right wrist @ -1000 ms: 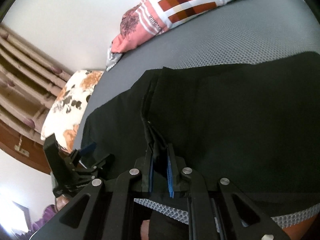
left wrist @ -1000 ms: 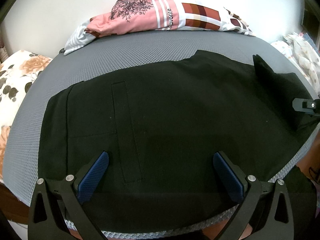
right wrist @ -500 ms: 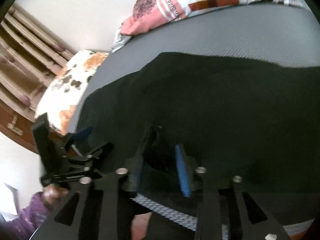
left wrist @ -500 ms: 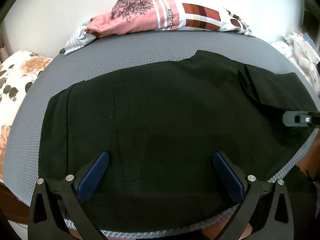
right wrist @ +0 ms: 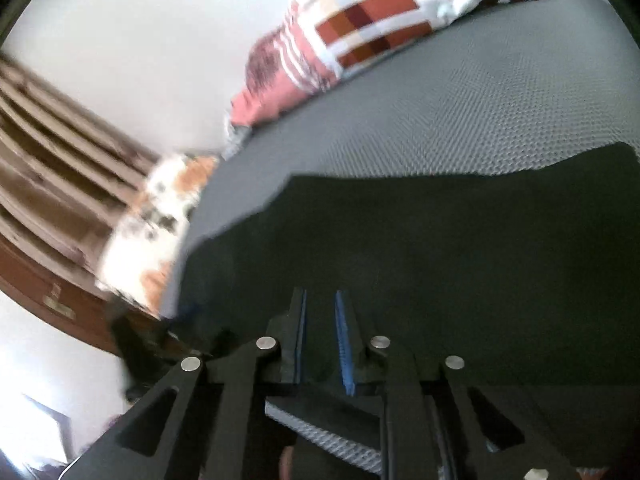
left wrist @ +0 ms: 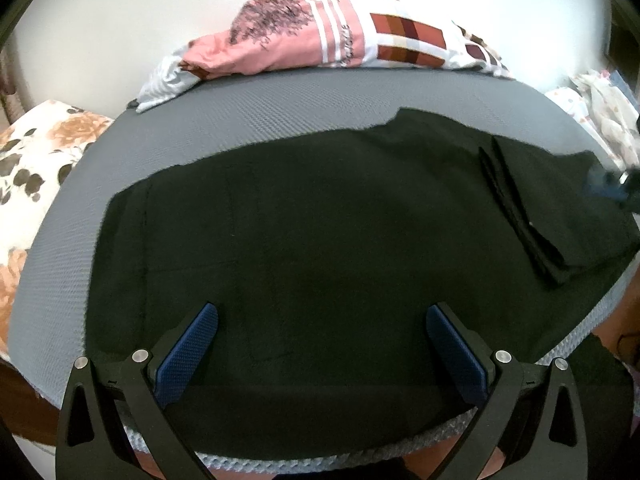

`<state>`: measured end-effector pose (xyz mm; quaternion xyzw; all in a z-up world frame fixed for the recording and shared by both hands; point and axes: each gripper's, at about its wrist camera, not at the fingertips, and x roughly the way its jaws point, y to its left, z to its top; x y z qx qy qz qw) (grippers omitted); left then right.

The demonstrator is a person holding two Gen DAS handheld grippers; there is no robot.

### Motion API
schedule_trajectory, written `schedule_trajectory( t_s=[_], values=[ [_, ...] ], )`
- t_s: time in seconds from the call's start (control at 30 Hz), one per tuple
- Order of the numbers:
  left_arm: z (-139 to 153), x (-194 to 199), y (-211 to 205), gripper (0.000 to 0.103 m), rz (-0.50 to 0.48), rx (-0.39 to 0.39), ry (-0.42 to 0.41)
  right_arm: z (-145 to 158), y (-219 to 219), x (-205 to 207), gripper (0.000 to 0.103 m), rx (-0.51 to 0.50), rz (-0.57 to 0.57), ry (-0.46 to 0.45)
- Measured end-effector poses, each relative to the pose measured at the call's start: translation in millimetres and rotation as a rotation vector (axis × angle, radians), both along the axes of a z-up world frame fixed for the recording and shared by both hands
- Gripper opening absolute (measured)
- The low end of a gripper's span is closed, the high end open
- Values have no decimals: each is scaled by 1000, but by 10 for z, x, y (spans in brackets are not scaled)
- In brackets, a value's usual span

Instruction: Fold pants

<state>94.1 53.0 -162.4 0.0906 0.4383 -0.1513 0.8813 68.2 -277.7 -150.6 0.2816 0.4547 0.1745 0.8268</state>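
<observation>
On the grey bed (left wrist: pixel 280 108) your black pants (left wrist: pixel 320 240) lie spread flat, their near edge along the mattress edge closest to you. At their right end a narrow strip of cloth (left wrist: pixel 520 216) is folded back over the rest and lies flat.

Your left hand-held gripper (left wrist: pixel 320 344) hangs above the near edge of the pants, released, its blue pads (left wrist: pixel 188 354) wide apart with nothing between them.

Your right hand-held gripper (right wrist: pixel 320 336) sits low over the right end of the pants. Its jaws have just been closing and now stand a narrow slit apart; the gap looks bare, the cloth lying flat beneath, though the view is blurred. From the left wrist it shows only as a blurred smear at the far right edge.

A pink and checked bundle (left wrist: pixel 320 44) lies at the far side by the wall, and a floral pillow (left wrist: pixel 32 160) rests to the left.
</observation>
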Motion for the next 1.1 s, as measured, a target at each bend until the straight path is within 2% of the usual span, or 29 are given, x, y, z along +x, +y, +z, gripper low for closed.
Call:
schedule_trajectory(
  t_s=[0.07, 0.17, 0.23, 0.3, 0.4, 0.43, 0.5, 0.57, 0.63, 0.8, 0.93, 1.1],
  values=[
    [87, -28, 67, 103, 22, -32, -26, -37, 147, 63, 15, -33, 29, 3],
    [248, -54, 262, 103, 63, -170, -11, -39, 269, 122, 15, -89, 34, -8],
    [327, -67, 364, 103, 90, -212, -9, -85, 349, 178, 15, -118, 42, 6],
    [448, -59, 524, 103, 132, -224, -25, -191, 464, 229, 15, -136, 82, 41],
    [615, -49, 789, 103, 173, -233, -55, -199, 563, 255, 15, -203, 129, 28],
    [649, -38, 873, 103, 183, -222, -61, -191, 544, 266, 15, -181, 129, 40],
    [674, 19, 1081, 103, 196, -210, -41, -130, 434, 226, 15, -73, 98, 19],
    [634, 108, 1266, 103, 180, -241, 10, -29, 376, 128, 15, -13, 84, -32],
    [525, 219, 1385, 102, 171, -237, 64, 15, 391, 27, 16, 17, 87, -54],
    [212, 434, 1507, 98, 111, -233, 164, -131, 553, -148, 16, 38, 123, 10],
    [13, 613, 1574, 98, 63, -329, 267, -257, 668, -231, 16, 36, 139, 59],
    [14, 773, 1513, 98, 16, -356, 308, -275, 750, -219, 19, 44, 143, 80]
  ],
)
